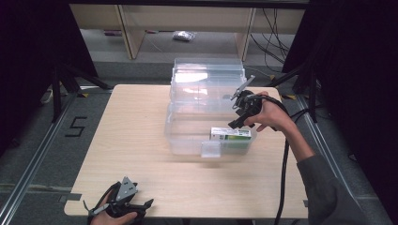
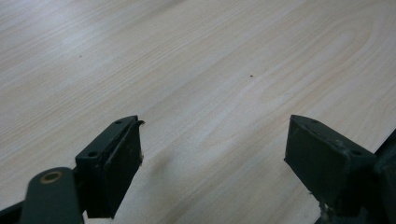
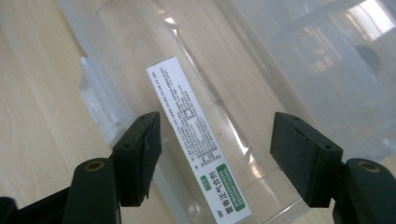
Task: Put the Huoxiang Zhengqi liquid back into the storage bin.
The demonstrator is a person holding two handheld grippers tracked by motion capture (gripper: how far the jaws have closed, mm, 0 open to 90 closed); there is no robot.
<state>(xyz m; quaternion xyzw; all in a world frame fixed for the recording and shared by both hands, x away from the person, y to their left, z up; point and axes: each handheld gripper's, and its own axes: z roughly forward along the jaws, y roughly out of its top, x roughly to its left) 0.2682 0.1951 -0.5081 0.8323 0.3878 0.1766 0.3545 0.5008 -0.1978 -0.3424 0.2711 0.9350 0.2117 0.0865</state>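
Observation:
A clear plastic storage box (image 1: 187, 126) stands open on the wooden table (image 1: 136, 140), its lid tipped up behind it. Inside, against the front right wall, lies a white and green carton (image 1: 230, 134). My right gripper (image 1: 238, 119) hovers over the box's right side, just above the carton. In the right gripper view the jaws stand wide apart around the carton (image 3: 196, 135) below, touching nothing; my right gripper (image 3: 215, 154) is open. My left gripper (image 1: 141, 208) rests at the table's front left edge. Its jaws are spread over bare wood in the left gripper view, so my left gripper (image 2: 212, 158) is open.
The box's raised lid (image 1: 209, 75) stands at the table's far side. A front latch tab (image 1: 210, 150) juts from the box. Black cable trails from the right hand down the right side. Wooden furniture legs and floor cables lie beyond the table.

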